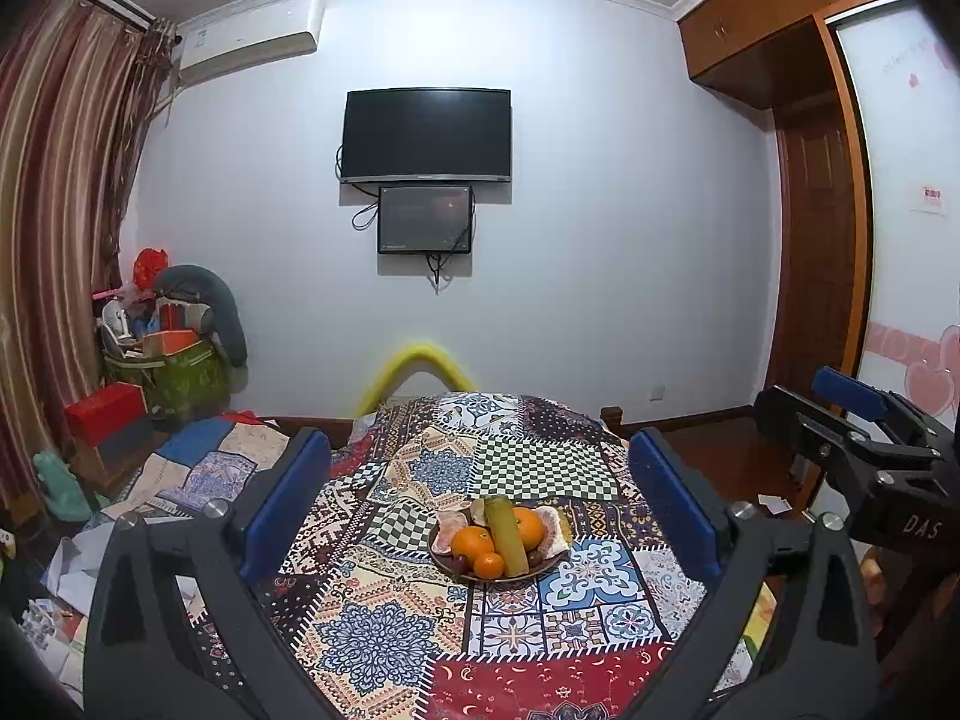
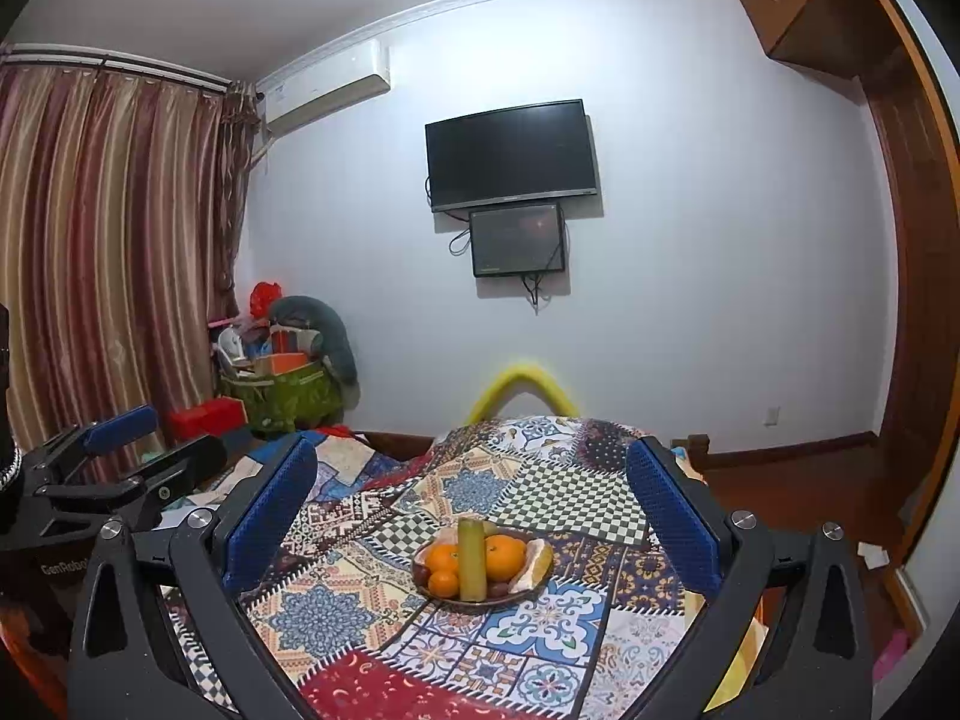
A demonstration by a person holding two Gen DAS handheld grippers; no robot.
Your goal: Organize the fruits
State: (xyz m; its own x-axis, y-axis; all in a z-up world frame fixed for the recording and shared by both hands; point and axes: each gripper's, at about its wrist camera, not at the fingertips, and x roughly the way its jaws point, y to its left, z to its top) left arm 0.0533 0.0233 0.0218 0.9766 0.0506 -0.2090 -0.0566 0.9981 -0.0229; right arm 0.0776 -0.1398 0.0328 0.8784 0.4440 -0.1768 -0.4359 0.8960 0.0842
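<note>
A round dark plate (image 1: 543,566) of fruit sits on a table with a patchwork cloth (image 1: 384,636). On it lie oranges (image 1: 472,542), a yellow-green stalk of sugarcane (image 1: 507,537) and pale peeled pomelo pieces (image 1: 549,531). My left gripper (image 1: 480,504) is open and empty, held above the table short of the plate. My right gripper (image 2: 474,510) is also open and empty, the plate (image 2: 510,596) with oranges (image 2: 504,558) and the stalk (image 2: 472,558) ahead between its fingers. Each gripper shows in the other's view, the right one (image 1: 864,420) and the left one (image 2: 132,444).
A wall with two dark screens (image 1: 426,135) is behind the table. A yellow chair back (image 1: 420,363) stands at the table's far end. Piled boxes and bags (image 1: 168,348) sit at the left by striped curtains. A wooden wardrobe (image 1: 816,222) is at the right.
</note>
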